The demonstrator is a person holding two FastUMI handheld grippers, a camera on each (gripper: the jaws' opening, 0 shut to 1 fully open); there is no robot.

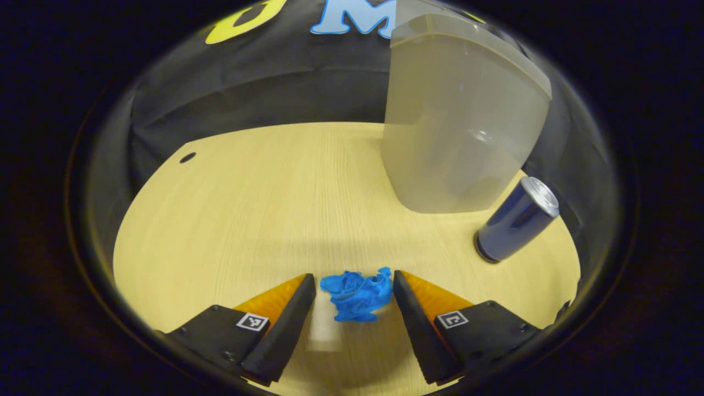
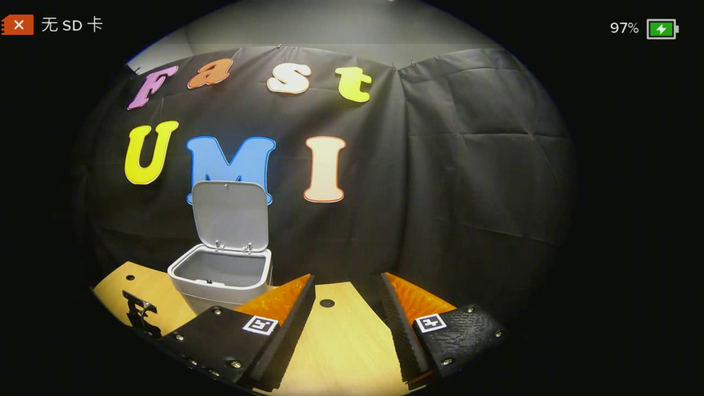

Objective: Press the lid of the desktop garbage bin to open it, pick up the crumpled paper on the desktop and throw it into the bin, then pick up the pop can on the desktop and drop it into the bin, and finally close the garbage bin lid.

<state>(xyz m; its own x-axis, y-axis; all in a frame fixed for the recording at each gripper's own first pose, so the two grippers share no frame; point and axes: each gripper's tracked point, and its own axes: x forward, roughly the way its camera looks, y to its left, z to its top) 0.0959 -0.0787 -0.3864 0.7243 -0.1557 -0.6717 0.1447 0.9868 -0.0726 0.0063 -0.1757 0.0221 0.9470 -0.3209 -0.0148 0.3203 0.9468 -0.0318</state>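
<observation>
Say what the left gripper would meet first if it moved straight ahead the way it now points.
The blue crumpled paper: it lies on the table just ahead, between the open fingers of the left gripper. The bin and the can stand farther off to the right, probably out of that line.

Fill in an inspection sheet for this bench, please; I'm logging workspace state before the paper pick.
Surface: pale wooden desktop with a small dark hole.
Job's things: bin with its lid raised; blue crumpled paper on the desktop; pop can standing beside the bin.
Clutter: dark metal bracket at the desktop edge.
Grippers: left gripper open, fingers either side of the paper; right gripper open, holding nothing.
Cables: nothing seen.
Surroundings: black cloth wall.
</observation>
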